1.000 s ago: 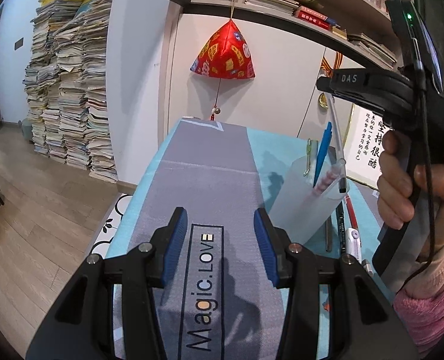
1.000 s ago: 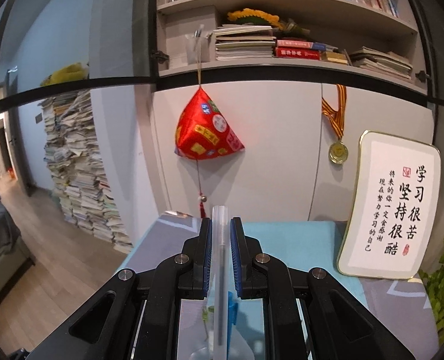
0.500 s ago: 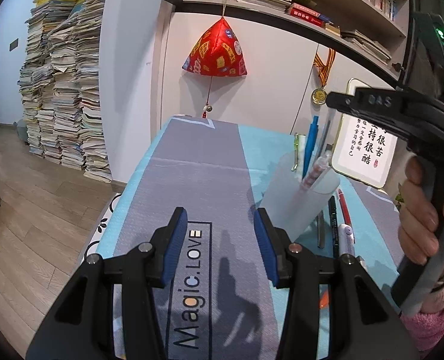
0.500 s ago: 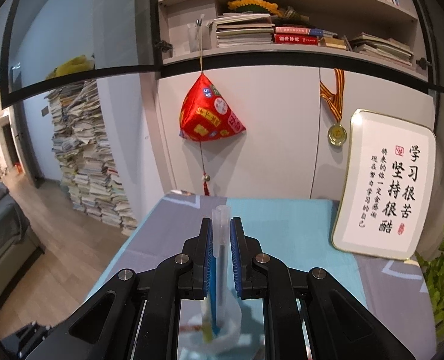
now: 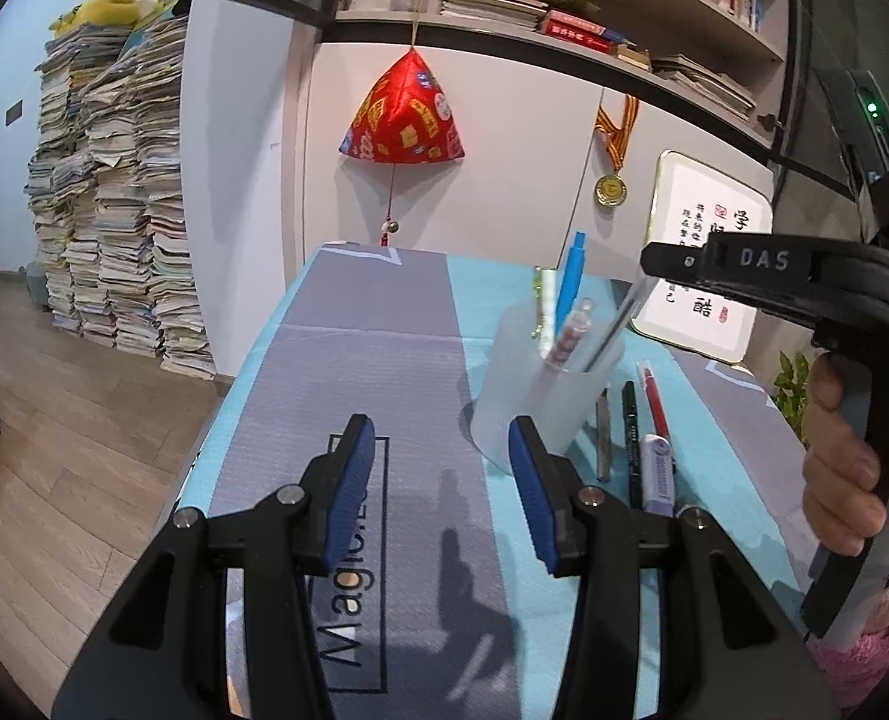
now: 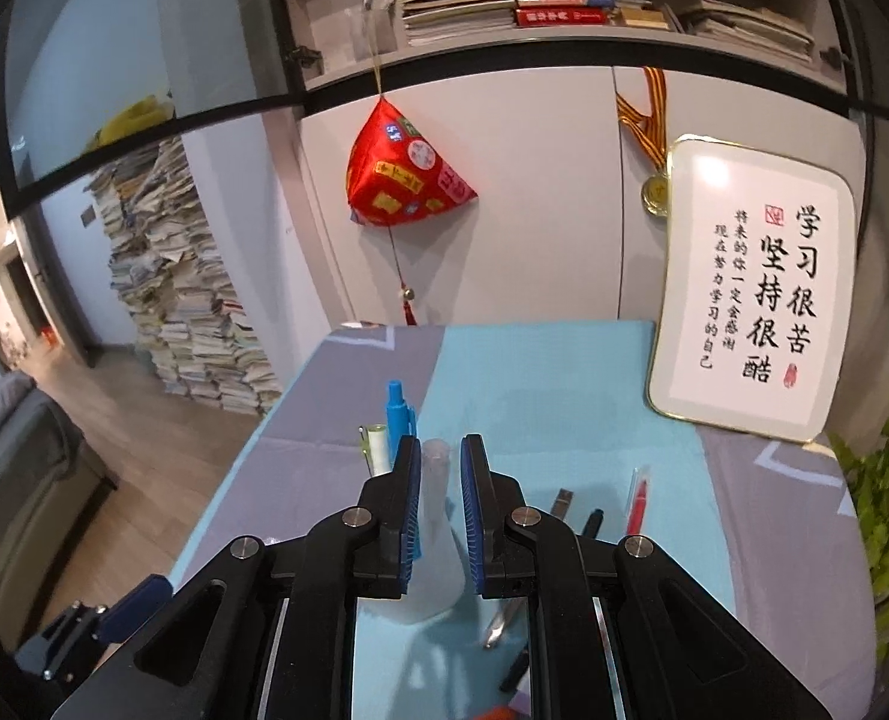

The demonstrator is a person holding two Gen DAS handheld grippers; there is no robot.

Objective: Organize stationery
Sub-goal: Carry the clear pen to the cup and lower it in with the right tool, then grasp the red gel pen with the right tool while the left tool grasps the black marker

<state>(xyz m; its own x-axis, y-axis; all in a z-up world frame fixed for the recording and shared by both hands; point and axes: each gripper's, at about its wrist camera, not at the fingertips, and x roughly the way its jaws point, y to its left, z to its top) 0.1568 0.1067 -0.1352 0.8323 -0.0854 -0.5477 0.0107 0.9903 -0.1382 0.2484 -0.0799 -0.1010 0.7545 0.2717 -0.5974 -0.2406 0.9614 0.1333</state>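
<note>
Clear pen over the cup
Right gripper (image 6: 437, 498) pinches a clear pen (image 5: 615, 324) into the frosted cup (image 5: 534, 384); left gripper (image 5: 441, 486) half-open, empty.

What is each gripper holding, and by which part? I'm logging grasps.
The right gripper is shut on a clear pen near its upper end, lower end in the cup. The left gripper holds nothing.

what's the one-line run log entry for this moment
right gripper: shut on clear pen over frosted plastic cup | left gripper: open, empty
</note>
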